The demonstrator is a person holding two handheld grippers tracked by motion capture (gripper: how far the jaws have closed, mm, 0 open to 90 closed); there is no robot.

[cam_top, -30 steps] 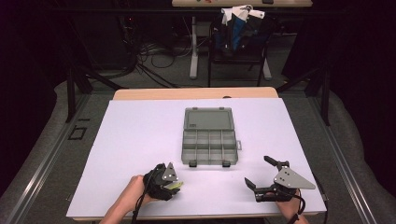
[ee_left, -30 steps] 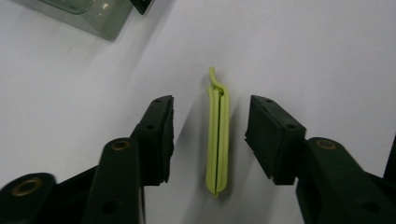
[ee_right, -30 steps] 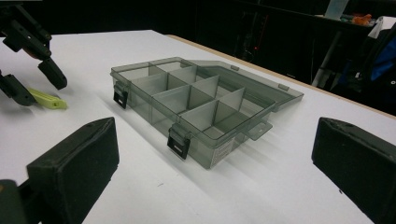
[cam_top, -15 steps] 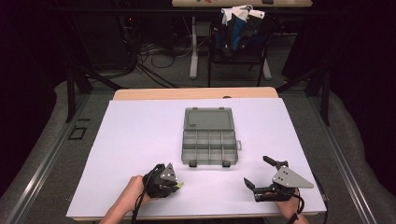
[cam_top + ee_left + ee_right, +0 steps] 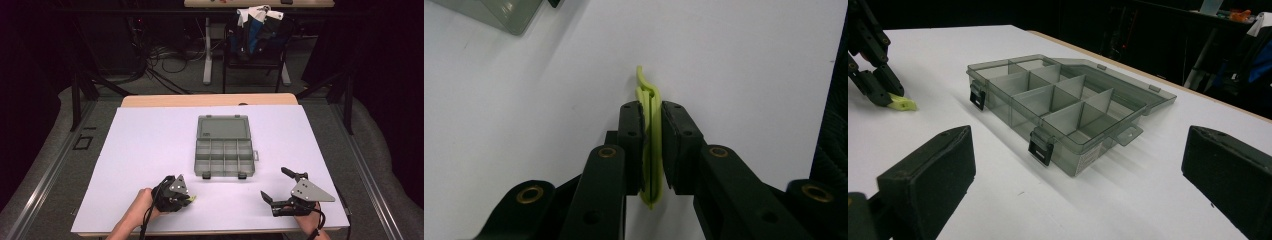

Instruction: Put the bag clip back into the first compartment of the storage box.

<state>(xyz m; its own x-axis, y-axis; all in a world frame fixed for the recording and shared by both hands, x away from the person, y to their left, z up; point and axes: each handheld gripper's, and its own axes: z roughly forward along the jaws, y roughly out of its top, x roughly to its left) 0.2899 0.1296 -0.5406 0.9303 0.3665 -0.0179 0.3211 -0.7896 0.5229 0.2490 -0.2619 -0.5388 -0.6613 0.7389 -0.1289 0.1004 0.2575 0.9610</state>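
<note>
A grey translucent compartment box [image 5: 223,148] lies open in the middle of the white table, its lid folded back to the far side; its several compartments [image 5: 1058,107] look empty. My left gripper [image 5: 186,200] rests near the front edge, left of the box, shut on a thin yellow-green plastic clip [image 5: 651,135] that pokes out past the jaws. The clip [image 5: 902,104] touches the table surface in the right gripper view. My right gripper [image 5: 276,189] sits at the front right, open wide with nothing between its pads [image 5: 928,175].
The white table surface [image 5: 150,145] reaches a wooden strip [image 5: 210,100] at the far edge. Beyond it stand a chair with a blue and white cloth [image 5: 255,25], cables and a desk leg [image 5: 206,50] on the floor.
The left gripper has shifted a little nearer the front edge with the clip. The right gripper has barely moved.
</note>
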